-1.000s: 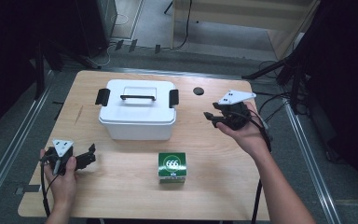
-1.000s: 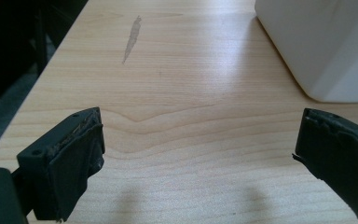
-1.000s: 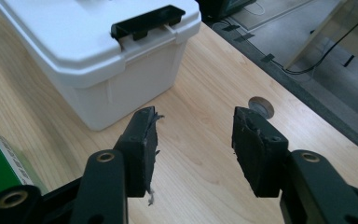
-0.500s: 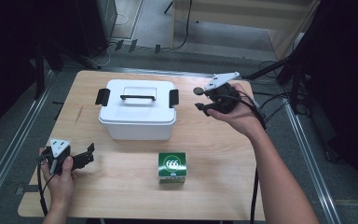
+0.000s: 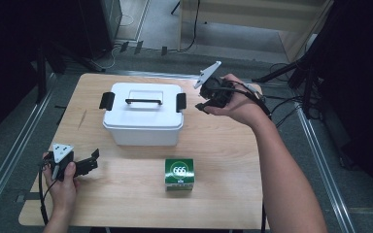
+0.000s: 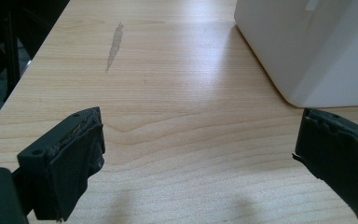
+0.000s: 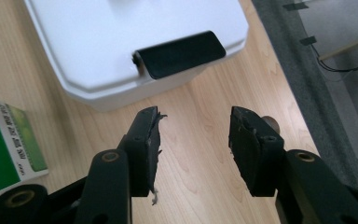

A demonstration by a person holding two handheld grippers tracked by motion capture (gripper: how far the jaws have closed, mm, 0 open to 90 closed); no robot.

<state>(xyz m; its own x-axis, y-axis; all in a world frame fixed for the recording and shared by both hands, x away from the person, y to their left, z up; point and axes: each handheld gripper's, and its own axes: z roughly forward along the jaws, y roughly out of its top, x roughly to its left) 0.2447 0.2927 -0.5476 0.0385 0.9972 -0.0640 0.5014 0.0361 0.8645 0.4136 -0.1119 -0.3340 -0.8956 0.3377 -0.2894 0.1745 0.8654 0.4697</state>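
Note:
A white lidded box point(image 5: 143, 119) with a black handle and two black side latches stands at the table's middle back. Its right latch point(image 7: 179, 53) lies just ahead of my right gripper point(image 7: 193, 133), whose jaws stand open and empty. In the high view my right gripper point(image 5: 201, 106) hovers just right of that latch point(image 5: 180, 102). A green carton point(image 5: 179, 174) marked 666 sits in front of the box; its edge point(image 7: 4, 144) appears at the left of the right gripper view. My left gripper point(image 5: 93, 159) rests low at the front left, open and empty, with the box's corner point(image 6: 317, 46) ahead.
The wooden table point(image 5: 233, 160) has bare room at its front and right. A dark streak point(image 6: 114, 44) marks the wood left of the box. A small round hole point(image 7: 271, 123) sits in the tabletop near the right gripper. Cables point(image 5: 281, 114) trail off the right edge.
My right gripper has moved left and back toward the box's right latch, tilting down toward it. The left gripper has hardly moved.

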